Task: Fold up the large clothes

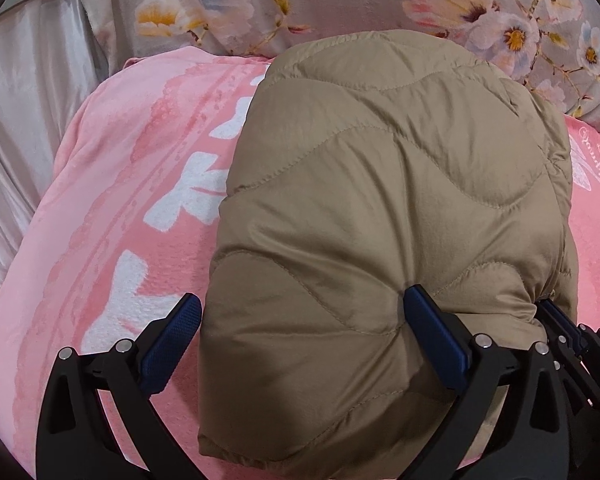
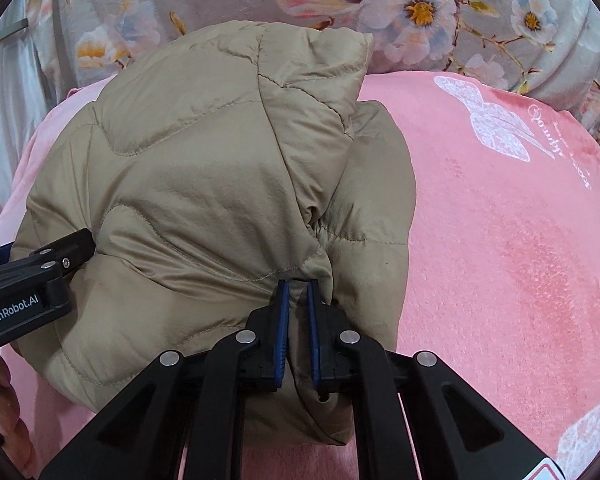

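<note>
A tan quilted jacket (image 1: 380, 200) lies bunched in a thick bundle on a pink blanket (image 1: 100, 200). My left gripper (image 1: 300, 320) stands wide open across the bundle's near left part. Its right finger (image 1: 436, 336) dents the fabric, while its left finger (image 1: 172, 340) sits just beside the jacket's edge over the blanket. In the right wrist view, my right gripper (image 2: 298, 292) is shut on a pinched fold at the near edge of the jacket (image 2: 204, 184). The collar end (image 2: 320, 64) sticks up at the far side. The left gripper's finger (image 2: 68, 252) touches the bundle's left side.
The pink blanket (image 2: 500, 240) with white prints covers the surface out to the right. A grey floral cloth (image 2: 420, 8) lies behind it, and pale satin fabric (image 1: 28, 100) hangs at the left. A person's fingers (image 2: 4, 412) show at the lower left.
</note>
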A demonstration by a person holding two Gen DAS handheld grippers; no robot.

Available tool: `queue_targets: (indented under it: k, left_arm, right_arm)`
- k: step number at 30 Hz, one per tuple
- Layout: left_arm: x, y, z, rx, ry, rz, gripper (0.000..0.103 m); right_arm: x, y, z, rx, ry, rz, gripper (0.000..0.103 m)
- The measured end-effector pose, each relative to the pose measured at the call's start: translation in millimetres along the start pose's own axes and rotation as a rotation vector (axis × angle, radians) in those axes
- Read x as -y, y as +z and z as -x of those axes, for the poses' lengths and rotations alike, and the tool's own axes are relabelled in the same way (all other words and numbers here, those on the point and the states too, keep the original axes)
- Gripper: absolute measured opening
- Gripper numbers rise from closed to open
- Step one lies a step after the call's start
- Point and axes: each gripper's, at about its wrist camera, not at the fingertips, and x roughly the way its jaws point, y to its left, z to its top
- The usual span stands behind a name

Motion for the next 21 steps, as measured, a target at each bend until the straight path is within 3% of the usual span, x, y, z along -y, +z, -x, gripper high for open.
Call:
queue_targets:
  k: [13, 18, 20, 21]
  left_arm:
    - [3.7, -2.3, -6.8, 0.019, 0.008, -0.015, 0.098]
    - [-2.1, -7.0, -2.0, 0.046, -0.023, 0.012, 0.098]
    - [-10.7, -10.7, 5.0, 0.036, -0.062, 0.042, 0.098]
    - [-15.6, -14.4, 11.1, 0.039, -0.075, 0.06, 0.098]
  right_arm:
    - [4.0, 0.2, -6.7, 0.026, 0.013, -0.016, 0.007]
    - [17.4, -1.3, -1.7, 0.05, 0.075, -0.068, 0.008]
    - [17.7, -4.8, 14.2, 0.06, 0.058, -0.056, 0.012]
    - [16.1, -7.5, 22.2, 0.069, 0.044, -0.043, 0.023]
